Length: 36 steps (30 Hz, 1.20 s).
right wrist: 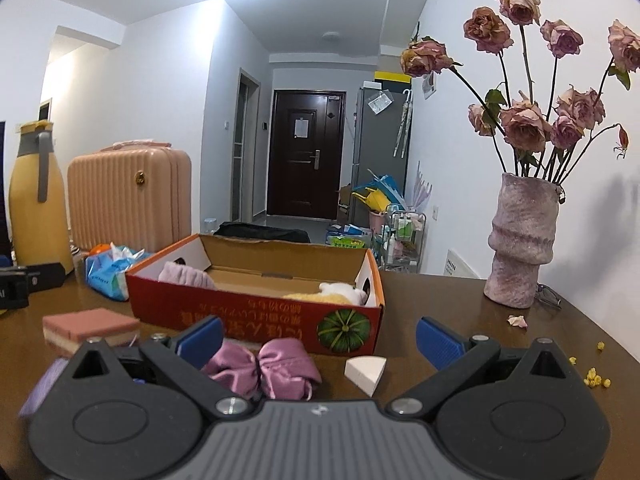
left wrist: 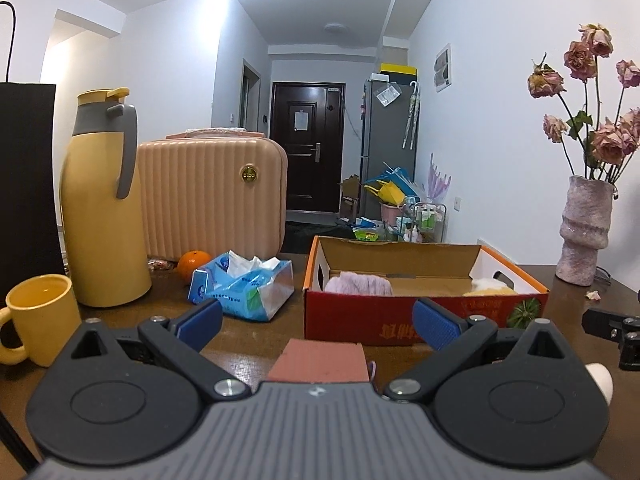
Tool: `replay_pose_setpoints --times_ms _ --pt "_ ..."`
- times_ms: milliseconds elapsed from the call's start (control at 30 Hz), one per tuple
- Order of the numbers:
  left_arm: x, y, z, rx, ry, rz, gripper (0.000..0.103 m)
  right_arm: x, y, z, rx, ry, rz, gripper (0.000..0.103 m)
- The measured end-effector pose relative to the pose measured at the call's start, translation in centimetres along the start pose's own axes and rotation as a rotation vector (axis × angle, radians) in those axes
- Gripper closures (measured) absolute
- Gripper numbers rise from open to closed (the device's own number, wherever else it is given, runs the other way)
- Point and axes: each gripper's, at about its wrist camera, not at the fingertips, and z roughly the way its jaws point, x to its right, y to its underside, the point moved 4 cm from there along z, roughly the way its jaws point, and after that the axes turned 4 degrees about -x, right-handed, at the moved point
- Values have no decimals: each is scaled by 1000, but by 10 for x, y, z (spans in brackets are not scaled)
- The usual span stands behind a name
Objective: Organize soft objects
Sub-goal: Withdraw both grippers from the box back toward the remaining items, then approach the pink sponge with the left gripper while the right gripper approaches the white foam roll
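Observation:
A red cardboard box (left wrist: 404,320) (right wrist: 256,316) stands on the brown table and holds a lilac fluffy piece (left wrist: 358,283) (right wrist: 186,274) and a yellow-white plush toy (left wrist: 490,286) (right wrist: 332,295). My left gripper (left wrist: 318,322) is open, and a pink sponge block (left wrist: 320,362) (right wrist: 90,326) lies just under and between its blue fingers. My right gripper (right wrist: 320,338) is open above a purple satin scrunchie (right wrist: 264,366) and a white wedge sponge (right wrist: 366,368) that lie in front of the box.
On the left stand a yellow mug (left wrist: 40,318), a yellow thermos (left wrist: 104,204), a peach case (left wrist: 212,196), an orange (left wrist: 194,264) and a blue tissue pack (left wrist: 244,286). A vase of dried roses (right wrist: 520,240) stands right, with petals and crumbs (right wrist: 596,378) beside it.

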Motion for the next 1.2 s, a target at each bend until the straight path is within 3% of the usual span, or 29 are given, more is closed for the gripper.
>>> replay_pose_setpoints --times_ms 667,1200 --pt "-1 34 -30 -69 36 19 0 -10 46 -31 -52 4 -21 0" --pt "2 39 -29 -96 39 34 0 -10 55 -23 -109 50 -30 0"
